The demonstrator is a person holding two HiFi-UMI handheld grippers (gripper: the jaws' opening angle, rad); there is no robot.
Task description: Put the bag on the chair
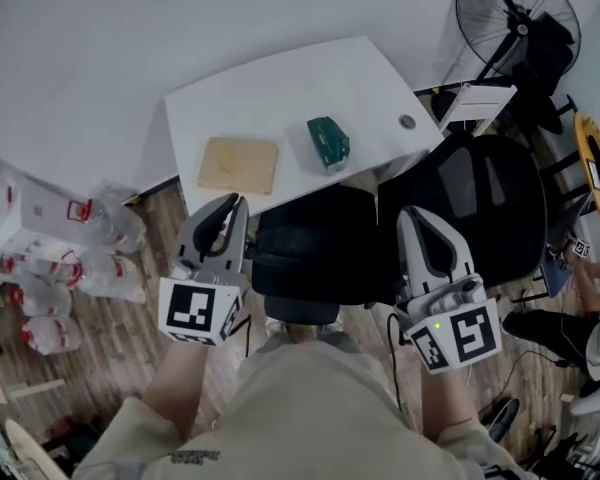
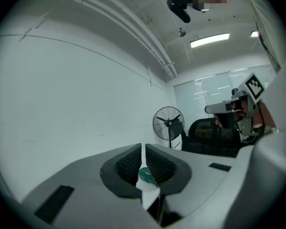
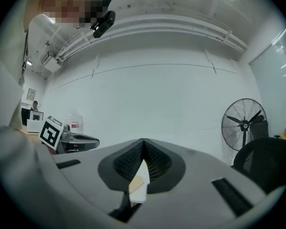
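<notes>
Where the seat of the black chair (image 1: 480, 208) shows at frame centre in the head view, a black bag (image 1: 315, 258) is seen lying on it. The bag reads as a flat, rounded-cornered slab with faint ridges across its top. As it is dark on dark, its outline against the seat is hard to separate. The chair's mesh backrest stands just right of the bag.

The left gripper (image 1: 235, 200) is held at the bag's left edge and the right gripper (image 1: 412, 213) at its right, both above it. In the left gripper view the left gripper's (image 2: 142, 148) fingers are closed to a thin slit, with nothing clamped. In the right gripper view the right gripper's (image 3: 143, 141) fingers are met at the tips and empty.

Just beyond the chair, toward the upper frame, a white surface (image 1: 280, 88) is noted. On it lie a wooden board (image 1: 239, 165) and, well apart from the board, a green pouch (image 1: 328, 143). The pouch is also glimpsed below the left fingers (image 2: 147, 175).

A black pedestal fan (image 1: 515, 13) stands at upper right. Packs of plastic bottles (image 1: 40, 268) are heaped on the wood floor (image 1: 110, 338) at the left edge.
</notes>
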